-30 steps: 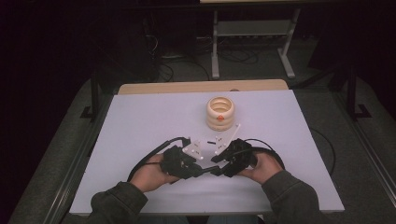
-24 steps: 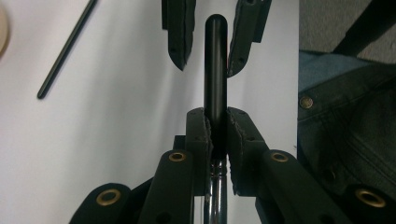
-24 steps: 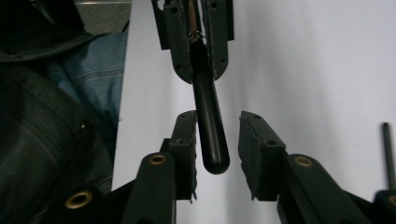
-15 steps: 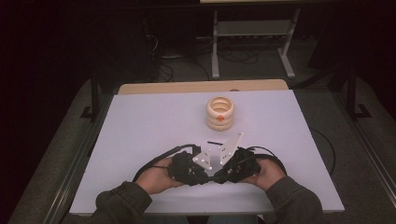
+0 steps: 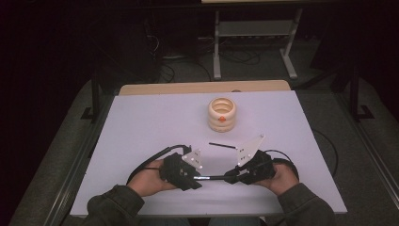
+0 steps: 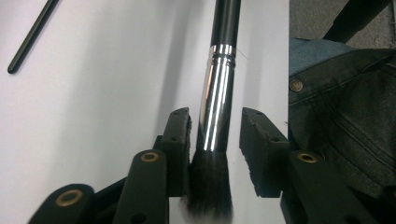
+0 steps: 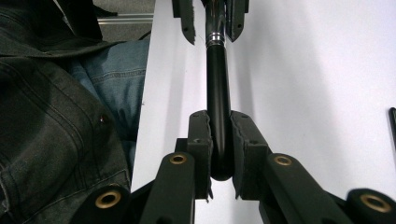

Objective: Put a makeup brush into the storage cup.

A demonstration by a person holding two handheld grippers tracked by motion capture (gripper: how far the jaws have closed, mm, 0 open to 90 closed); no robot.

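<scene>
right gripper view, near end first: the right gripper point(image 7: 219, 140) is clamped on the black handle of a brush point(image 7: 218, 93), while the left gripper point(image 6: 215, 135) has just been opening, its jaws now slack around the silver collar. to hand over cleanly, i'd keep the right grip firm and draw the left straight back off the bristles. one brush here; one thin black stick point(image 5: 222, 145) at twelve o'clock; farther, one stack of rings point(image 5: 222, 114).

high: above, forward-down, far | gripper views: close, facing, sharing brush point(image 6: 215, 107)
</scene>
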